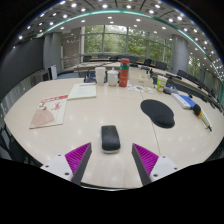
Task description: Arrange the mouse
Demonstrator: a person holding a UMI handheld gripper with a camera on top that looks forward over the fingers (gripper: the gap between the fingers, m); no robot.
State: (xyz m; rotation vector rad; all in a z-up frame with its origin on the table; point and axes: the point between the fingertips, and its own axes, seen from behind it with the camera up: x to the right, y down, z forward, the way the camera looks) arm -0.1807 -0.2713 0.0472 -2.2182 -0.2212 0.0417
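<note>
I see gripper (110, 158) released, mouse (110, 138) at 12 o'clock between fingertips, untouched. I judge it light, rigid, slick-shelled; I'd pinch flat sides. Mouse pad (157, 112) at 2 o'clock.

Gripper-mounted, forward over table (90, 125)

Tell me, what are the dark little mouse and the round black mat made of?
The dark rounded computer mouse, lying on the table between the open fingers of the gripper, looks like hard plastic: a dull sheen shows on its curved top. The round black mouse mat looks soft and matte, perhaps fabric or rubber; it lies flat without any shine.
</note>
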